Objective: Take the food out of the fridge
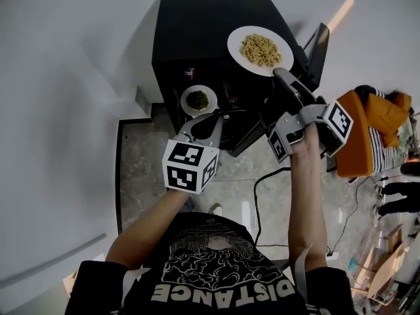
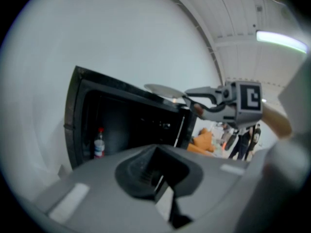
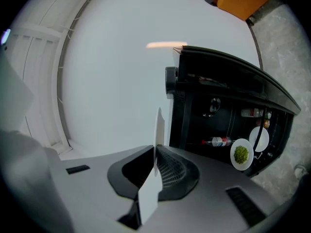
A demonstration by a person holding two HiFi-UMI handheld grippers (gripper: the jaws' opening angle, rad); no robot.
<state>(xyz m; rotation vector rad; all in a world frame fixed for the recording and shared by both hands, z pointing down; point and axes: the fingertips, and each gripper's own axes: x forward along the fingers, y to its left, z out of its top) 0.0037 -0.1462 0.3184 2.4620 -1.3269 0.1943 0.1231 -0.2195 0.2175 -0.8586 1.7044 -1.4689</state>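
One plate [image 1: 234,43] out, rim clamped in my right claw [image 1: 281,73] over the right edge of the fridge [image 1: 197,31]; left claw [image 1: 203,117] looks closed, empty; next, land it level.

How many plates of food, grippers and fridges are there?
Plates of food: 2 (plate of yellowish food, plate of green food)
Grippers: 2 (left gripper, right gripper)
Fridge: 1
Total: 5

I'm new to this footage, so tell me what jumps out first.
A white plate of noodles, pinched by its rim in the right gripper, hangs over the top of the black fridge. Lower left, a small plate of greens sits at the tips of the left gripper, before the open fridge.
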